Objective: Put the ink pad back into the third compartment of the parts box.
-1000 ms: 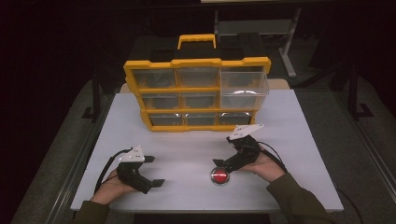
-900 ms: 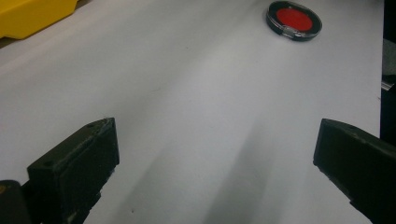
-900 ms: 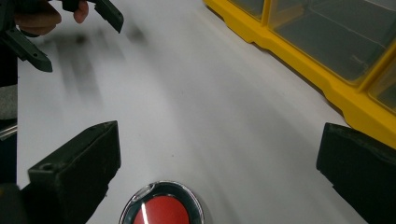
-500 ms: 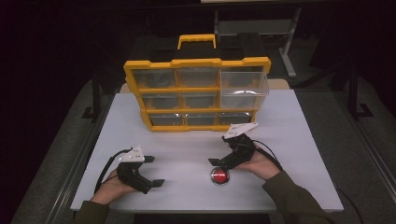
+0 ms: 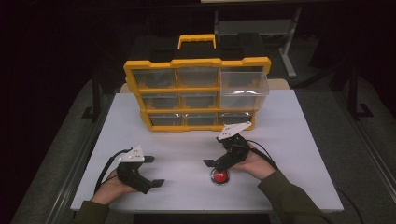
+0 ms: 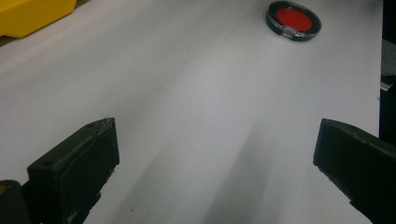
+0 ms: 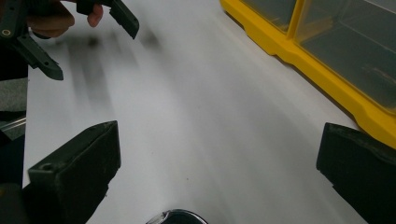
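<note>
A round red disc in a black, clear-lidded case (image 5: pixel 219 176) lies on the white table (image 5: pixel 299 140) near the front. My right gripper (image 5: pixel 217 151) hovers just above and behind it, jaws wide open and empty; the disc's rim (image 7: pixel 177 217) peeks in below its jaws. My left gripper (image 5: pixel 153 171) rests open at the front left, nothing between its jaws, and it faces the disc (image 6: pixel 294 18) across bare table. A yellow organizer (image 5: pixel 196 88) with clear drawers stands at the back, its top right drawer (image 5: pixel 243 84) pulled out.
The organizer's yellow base (image 7: pixel 299 51) runs close along the right gripper's right side. The left gripper (image 7: pixel 88 46) and the hand holding it appear far off in the right gripper view. Dark floor and metal frames surround the table.
The right gripper has drifted slightly left and toward the organizer, staying open above the red disc. The left gripper has not moved.
</note>
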{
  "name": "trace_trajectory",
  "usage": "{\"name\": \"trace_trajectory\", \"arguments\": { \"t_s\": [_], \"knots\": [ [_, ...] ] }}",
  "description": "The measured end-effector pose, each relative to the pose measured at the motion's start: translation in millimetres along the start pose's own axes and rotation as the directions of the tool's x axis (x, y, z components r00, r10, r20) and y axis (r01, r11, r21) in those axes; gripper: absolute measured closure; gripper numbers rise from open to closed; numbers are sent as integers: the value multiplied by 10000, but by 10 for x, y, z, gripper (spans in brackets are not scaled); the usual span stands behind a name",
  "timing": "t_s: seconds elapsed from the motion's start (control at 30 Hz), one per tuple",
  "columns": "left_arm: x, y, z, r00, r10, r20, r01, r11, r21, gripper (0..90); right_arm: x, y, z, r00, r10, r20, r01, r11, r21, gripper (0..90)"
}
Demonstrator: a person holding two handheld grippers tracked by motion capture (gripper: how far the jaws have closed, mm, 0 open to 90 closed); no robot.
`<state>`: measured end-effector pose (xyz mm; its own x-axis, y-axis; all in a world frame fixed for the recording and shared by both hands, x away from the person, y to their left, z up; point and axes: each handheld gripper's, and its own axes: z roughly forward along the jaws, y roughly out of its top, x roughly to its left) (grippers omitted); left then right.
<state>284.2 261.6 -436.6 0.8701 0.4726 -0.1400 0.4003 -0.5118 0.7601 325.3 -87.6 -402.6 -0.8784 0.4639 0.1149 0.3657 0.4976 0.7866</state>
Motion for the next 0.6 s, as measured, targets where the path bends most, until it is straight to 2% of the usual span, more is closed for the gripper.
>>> {"name": "trace_trajectory", "arguments": {
  "t_s": [0.33, 0.37, 0.6],
  "knots": [
    [-2, -2, -6, 10000, 40, 3, -40, 10000, 29, 0, 81, -15, 16, 9985, -514, -171, 520, 9980, 369, 0],
    [-3, -2, -6, 10000, 37, 0, -37, 10000, 26, 0, 94, -18, 16, 9988, -454, -185, 462, 9978, 466, 0],
    [-1, -6, 0, 10000, 50, 18, -50, 10000, 34, 0, 123, -46, 39, 9962, -843, -232, 860, 9927, 844, 0]
  ]
}}
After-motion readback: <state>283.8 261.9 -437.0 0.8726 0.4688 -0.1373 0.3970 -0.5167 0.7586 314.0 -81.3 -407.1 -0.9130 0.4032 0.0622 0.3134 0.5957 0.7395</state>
